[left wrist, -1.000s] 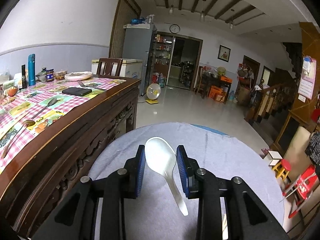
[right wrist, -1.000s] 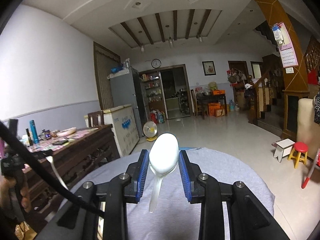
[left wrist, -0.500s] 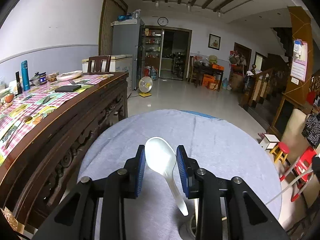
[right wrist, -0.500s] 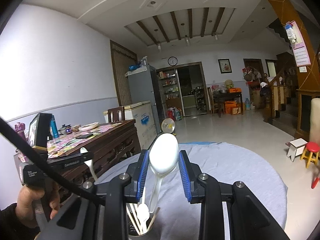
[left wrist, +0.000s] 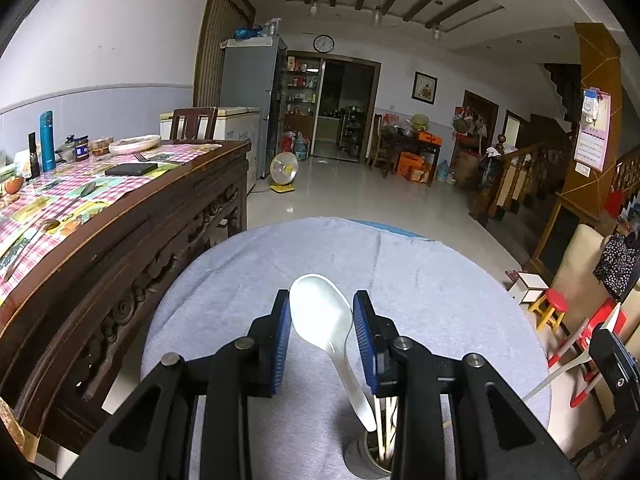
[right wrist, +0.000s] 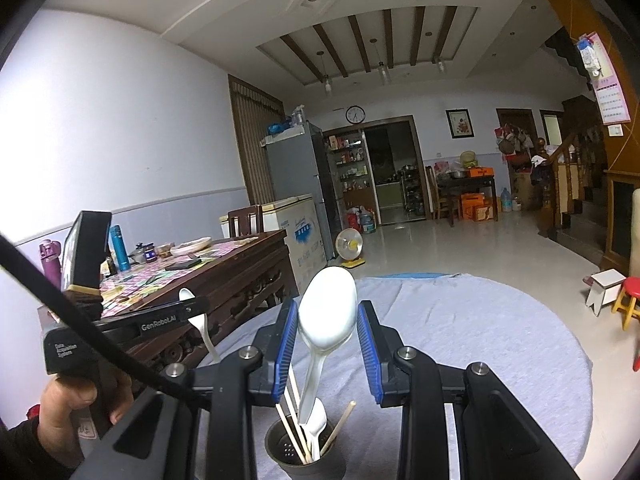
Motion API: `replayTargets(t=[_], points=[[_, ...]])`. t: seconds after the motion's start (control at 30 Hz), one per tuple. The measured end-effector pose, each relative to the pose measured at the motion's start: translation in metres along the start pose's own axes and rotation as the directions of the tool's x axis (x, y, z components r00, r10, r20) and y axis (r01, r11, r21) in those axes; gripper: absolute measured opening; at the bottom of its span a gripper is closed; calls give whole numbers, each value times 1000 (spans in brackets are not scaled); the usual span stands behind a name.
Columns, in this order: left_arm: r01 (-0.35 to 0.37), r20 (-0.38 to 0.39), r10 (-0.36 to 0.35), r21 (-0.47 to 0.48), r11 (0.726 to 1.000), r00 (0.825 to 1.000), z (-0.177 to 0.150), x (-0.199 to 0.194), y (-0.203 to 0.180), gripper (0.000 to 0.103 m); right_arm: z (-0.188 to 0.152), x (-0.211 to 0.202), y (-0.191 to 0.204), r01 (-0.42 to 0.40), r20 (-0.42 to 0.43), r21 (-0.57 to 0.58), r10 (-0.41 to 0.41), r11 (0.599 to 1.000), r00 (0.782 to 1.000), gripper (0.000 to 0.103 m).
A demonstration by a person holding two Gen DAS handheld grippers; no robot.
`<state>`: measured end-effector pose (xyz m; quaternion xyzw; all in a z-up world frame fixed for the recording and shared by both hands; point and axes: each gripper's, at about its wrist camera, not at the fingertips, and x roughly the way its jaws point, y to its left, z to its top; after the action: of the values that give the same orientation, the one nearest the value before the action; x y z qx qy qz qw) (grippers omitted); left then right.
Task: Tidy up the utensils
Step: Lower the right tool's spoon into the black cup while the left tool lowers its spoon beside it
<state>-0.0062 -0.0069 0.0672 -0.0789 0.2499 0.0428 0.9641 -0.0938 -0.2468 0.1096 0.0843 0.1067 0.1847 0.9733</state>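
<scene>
Left gripper (left wrist: 322, 334): jaws clamped on white spoon (left wrist: 322, 316), handle tip at rim of utensil cup (left wrist: 366, 458) on cloth-covered worktop (left wrist: 440, 280). Right gripper (right wrist: 326, 338): jaws clamped on second white spoon (right wrist: 328, 312), handle already inside cup (right wrist: 304, 452) among chopsticks (right wrist: 294, 432). Judged best: lower straight, keep handles clear of chopsticks, release only once seated. Half second earlier: cup barely in left view; since then, both spoons nearer cup.
</scene>
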Motion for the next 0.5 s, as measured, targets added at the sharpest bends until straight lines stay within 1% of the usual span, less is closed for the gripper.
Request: replayTargets(t=[0.27, 0.5], points=[[13, 2, -13, -5, 1000, 1000, 0, 2, -1, 32, -5, 12, 1, -2, -18, 2, 2, 1000, 1000, 33], [5, -16, -5, 11, 1000, 1000, -6, 7, -6, 32, -10, 18, 3, 2, -24, 1, -2, 1000, 1000, 33]])
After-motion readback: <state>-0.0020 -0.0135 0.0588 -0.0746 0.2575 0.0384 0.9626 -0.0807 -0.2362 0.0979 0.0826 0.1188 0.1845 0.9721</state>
